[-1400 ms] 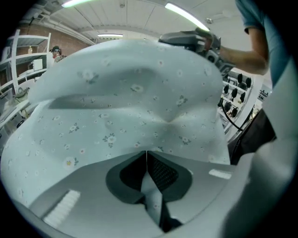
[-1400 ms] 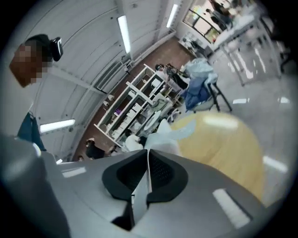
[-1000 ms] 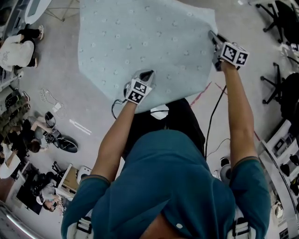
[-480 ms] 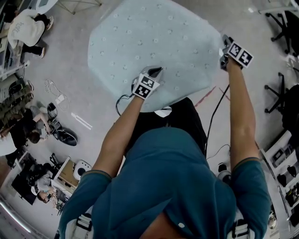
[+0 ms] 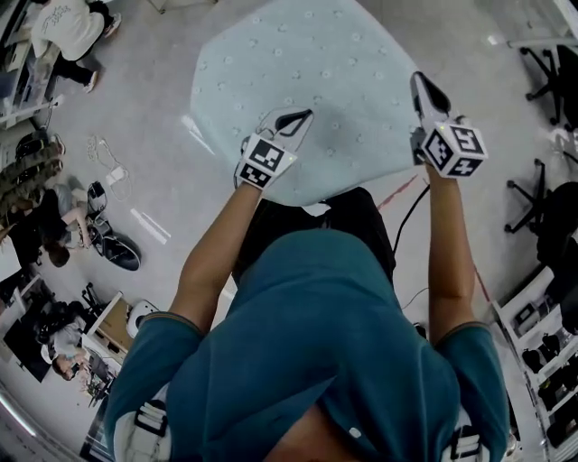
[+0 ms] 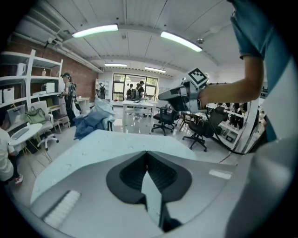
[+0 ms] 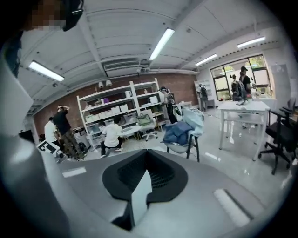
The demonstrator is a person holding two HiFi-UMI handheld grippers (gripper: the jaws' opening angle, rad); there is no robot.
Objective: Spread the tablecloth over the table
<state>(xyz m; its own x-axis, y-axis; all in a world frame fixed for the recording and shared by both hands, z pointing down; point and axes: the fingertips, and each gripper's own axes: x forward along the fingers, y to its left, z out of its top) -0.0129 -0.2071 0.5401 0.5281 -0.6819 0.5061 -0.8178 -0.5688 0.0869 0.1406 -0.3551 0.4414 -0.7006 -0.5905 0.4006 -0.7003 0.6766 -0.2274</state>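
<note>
**Arm pose.** Both arms reach forward from the shoulders. The left arm (image 5: 212, 262) is angled inward and the right arm (image 5: 449, 244) is nearly straight. Forearms are bare below teal sleeves. The left tongs (image 5: 305, 115) point forward and toward the right. The right tongs (image 5: 419, 81) point forward. Both sets tip somewhat downward.

**Tongs state.** Both sets have just been closing.
- Left gripper view: the pads are pressed together, with a thin fold of pale cloth pinched between them.
- Right gripper view: the pads meet in the same way on a narrow strip of the same cloth.

Both tongs are clamped on the tablecloth (image 5: 298, 72).

**Tablecloth location and orientation.**
- The pale blue-green sheet, printed with small dots, is spread out ahead of the person, above the grey floor (image 5: 153, 135).
- The near edge runs between the two tongs, and one corner hangs toward the person's legs.
- The sheet extends away from the person and is cut off by the top of the head view, so its long axis cannot be determined.
- In the left gripper view it lies broad and nearly flat ahead of the pads.

**Markings.** Each gripper carries a marker cube with black-and-white square patterns, the left cube (image 5: 265, 162) and the right cube (image 5: 454, 149). A person in a white top (image 5: 68, 27) stands at the upper left. The print on the top is too small to read.
</note>
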